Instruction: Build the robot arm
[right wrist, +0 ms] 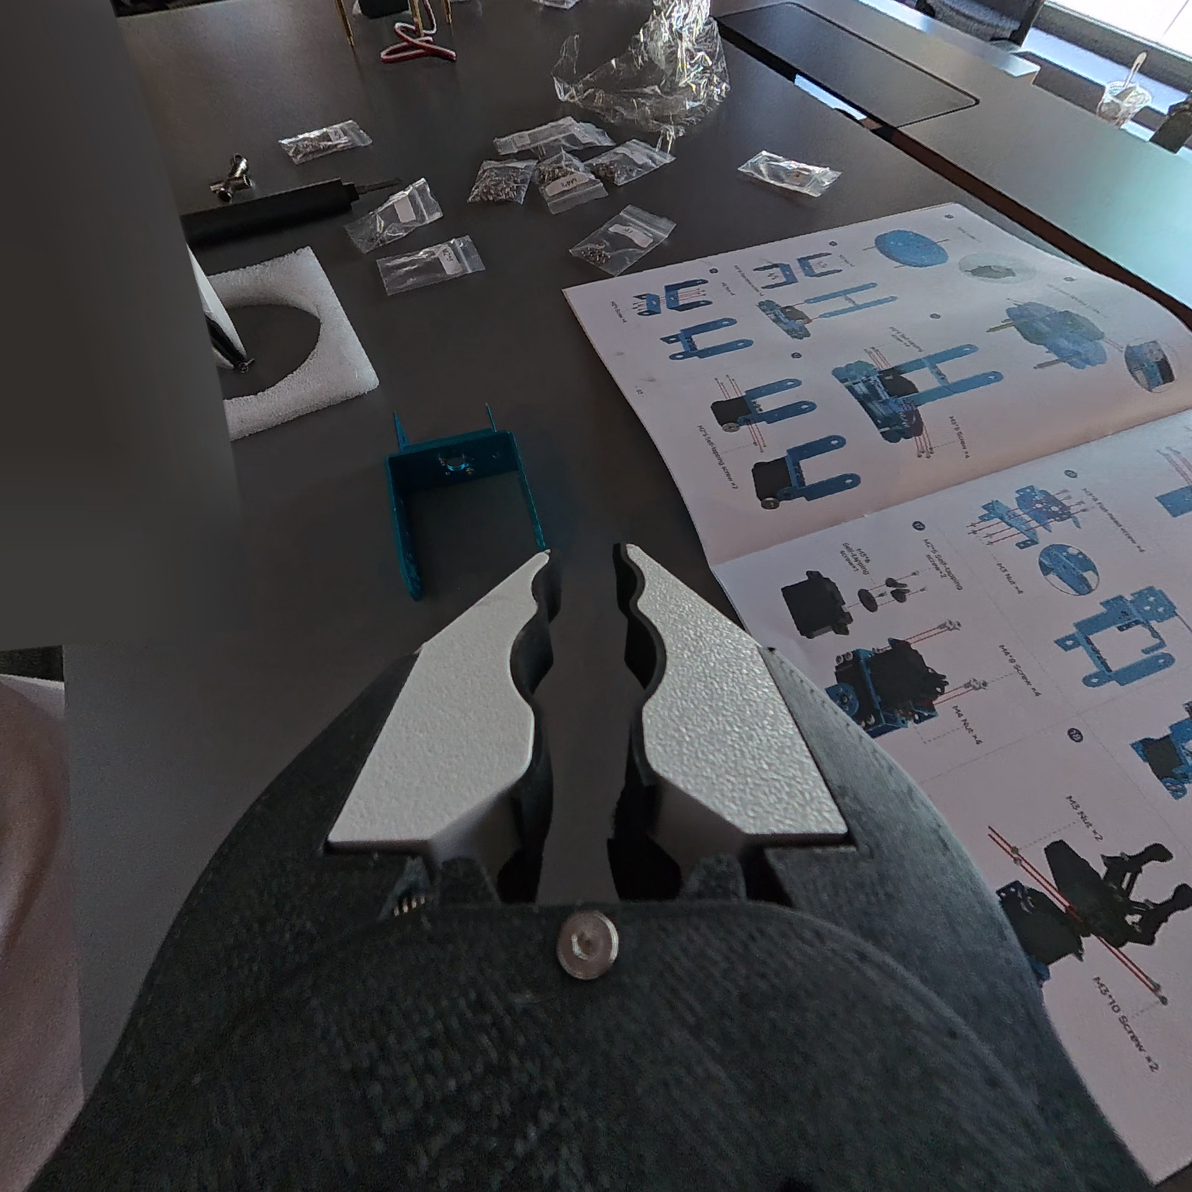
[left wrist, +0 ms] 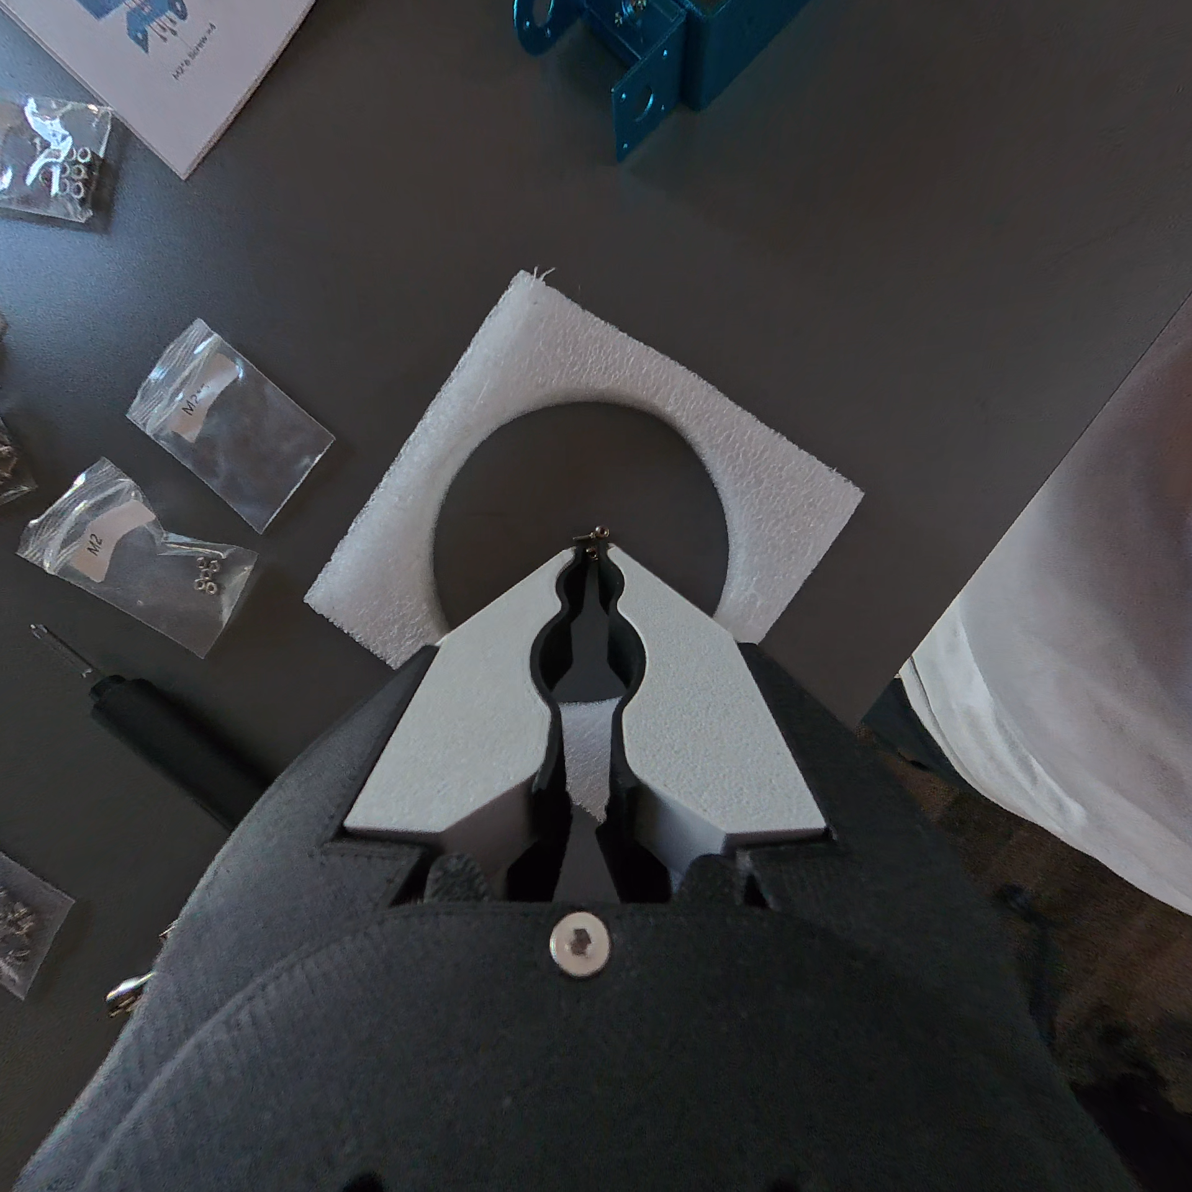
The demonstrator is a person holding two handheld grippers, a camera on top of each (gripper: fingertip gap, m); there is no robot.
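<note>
My left gripper (left wrist: pixel 590 553) is over the round hole of a white foam square (left wrist: pixel 677 413) on the dark table. Its fingertips are shut on a tiny metal screw (left wrist: pixel 591 551). A second tiny screw (left wrist: pixel 598 531) lies on the table just ahead of the tips. In the right wrist view the left gripper's tip (right wrist: pixel 232 351) touches down inside the foam square (right wrist: pixel 303 400). My right gripper (right wrist: pixel 584 555) is open and empty above the table. Its left fingertip (right wrist: pixel 538 567) is close to the near end of a blue U-shaped metal bracket (right wrist: pixel 451 458).
An open instruction booklet (right wrist: pixel 903 451) lies to the right. Several small clear bags of screws (right wrist: pixel 548 174) and a black screwdriver (right wrist: pixel 271 209) lie farther back, with crumpled plastic wrap (right wrist: pixel 638 71). Bags (left wrist: pixel 226 426), the blue bracket (left wrist: pixel 651 77) and a white sleeve (left wrist: pixel 1064 645) surround the foam. There is about 25 centimeters between the tips of the two grippers.
</note>
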